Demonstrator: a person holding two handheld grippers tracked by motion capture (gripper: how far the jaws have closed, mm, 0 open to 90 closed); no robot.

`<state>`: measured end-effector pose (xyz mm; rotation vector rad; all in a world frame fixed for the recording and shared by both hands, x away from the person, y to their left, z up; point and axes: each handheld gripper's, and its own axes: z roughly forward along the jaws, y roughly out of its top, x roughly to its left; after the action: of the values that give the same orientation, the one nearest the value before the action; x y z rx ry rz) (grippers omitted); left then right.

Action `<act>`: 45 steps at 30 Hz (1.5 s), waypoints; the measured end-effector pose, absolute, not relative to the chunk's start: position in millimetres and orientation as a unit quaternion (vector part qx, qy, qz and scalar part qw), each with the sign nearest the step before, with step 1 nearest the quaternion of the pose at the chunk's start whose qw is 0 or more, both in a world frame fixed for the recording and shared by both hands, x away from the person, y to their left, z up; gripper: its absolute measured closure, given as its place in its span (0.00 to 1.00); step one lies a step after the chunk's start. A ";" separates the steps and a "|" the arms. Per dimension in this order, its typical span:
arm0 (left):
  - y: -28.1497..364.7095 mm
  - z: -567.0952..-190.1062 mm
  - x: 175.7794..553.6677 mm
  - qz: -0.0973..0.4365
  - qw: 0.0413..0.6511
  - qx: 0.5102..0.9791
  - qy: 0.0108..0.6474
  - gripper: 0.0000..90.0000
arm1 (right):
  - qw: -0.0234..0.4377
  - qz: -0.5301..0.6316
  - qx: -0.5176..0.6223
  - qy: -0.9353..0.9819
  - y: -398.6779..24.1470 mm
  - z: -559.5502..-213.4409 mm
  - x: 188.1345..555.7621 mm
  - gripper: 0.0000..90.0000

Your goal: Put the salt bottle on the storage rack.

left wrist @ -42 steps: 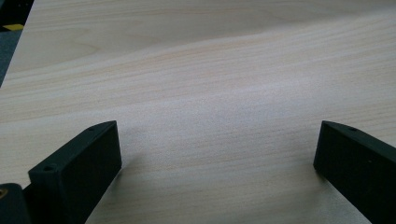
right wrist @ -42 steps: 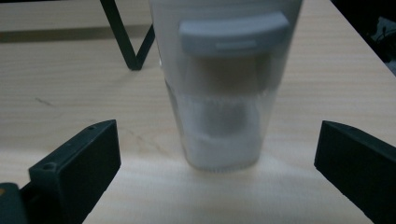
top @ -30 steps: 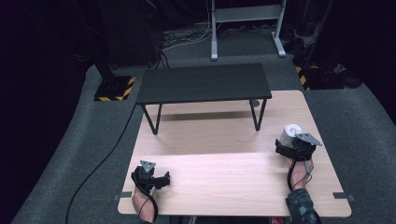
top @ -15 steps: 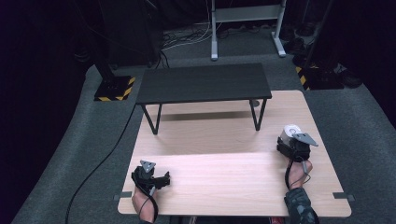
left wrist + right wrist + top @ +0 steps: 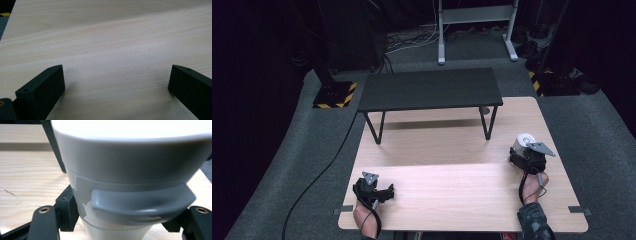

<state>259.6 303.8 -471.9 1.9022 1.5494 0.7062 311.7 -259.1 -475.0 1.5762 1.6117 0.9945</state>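
Since a second ago, little has shifted: the right gripper point(image 5: 526, 150) has edged slightly nearer the person. Its jaws clamp a white cup point(image 5: 125, 172) low on its taper, above the table's point(image 5: 452, 185) right edge. Such a low hold could let the cup tip. The left gripper point(image 5: 379, 192) rests agape, holding nothing.

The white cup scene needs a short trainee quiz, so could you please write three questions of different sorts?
1. True or false: the right tool has its jaws around the white cup.
2. Multiple choice: the left tool is A) gripping a cup, B) open over bare wood, C) under the black bench.
3. Fill in: the black bench stands at the wooden table's ____ end.

Key: 1 true; 2 B; 3 far.
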 end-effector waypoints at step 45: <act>303.4 -472.1 259.1 0.265 0.291 0.715 0.578 0.00 | 0.323 0.431 0.554 0.634 -275.6 -383.9 301.5 0.32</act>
<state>259.1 303.4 -472.1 1.9064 1.5411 0.7071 301.5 -275.6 -383.9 1.4552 1.6647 1.1315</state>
